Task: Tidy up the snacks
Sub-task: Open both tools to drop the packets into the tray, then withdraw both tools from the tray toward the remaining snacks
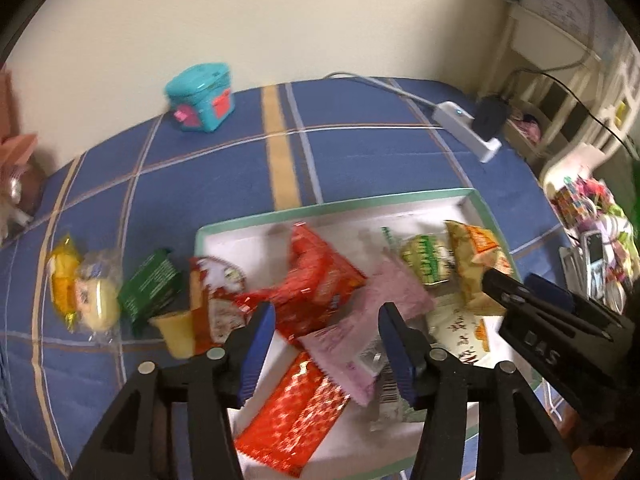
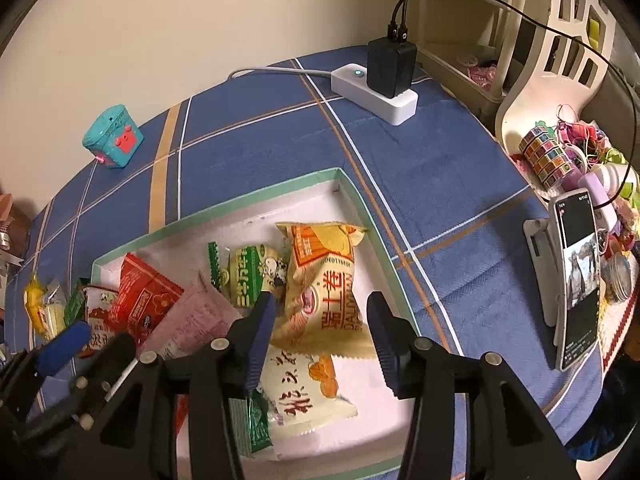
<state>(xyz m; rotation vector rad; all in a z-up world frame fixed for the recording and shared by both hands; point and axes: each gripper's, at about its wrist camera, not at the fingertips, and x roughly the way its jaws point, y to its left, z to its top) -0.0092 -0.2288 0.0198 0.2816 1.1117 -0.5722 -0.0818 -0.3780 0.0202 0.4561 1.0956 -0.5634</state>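
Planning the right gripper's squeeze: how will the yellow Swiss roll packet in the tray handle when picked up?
The yellow packet looks puffed, so probably light and squashy. Its glossy film may slip. The open right gripper already straddles it.

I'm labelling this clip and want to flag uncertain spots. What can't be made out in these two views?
- Red foil packet, left wrist view: its near end is hidden behind the left hand-held gripper.
- Small green packet, right wrist view: partly hidden behind the right hand-held gripper.
- Snacks left of the tray, such as the yellow wrapped one: blurred, print unreadable.
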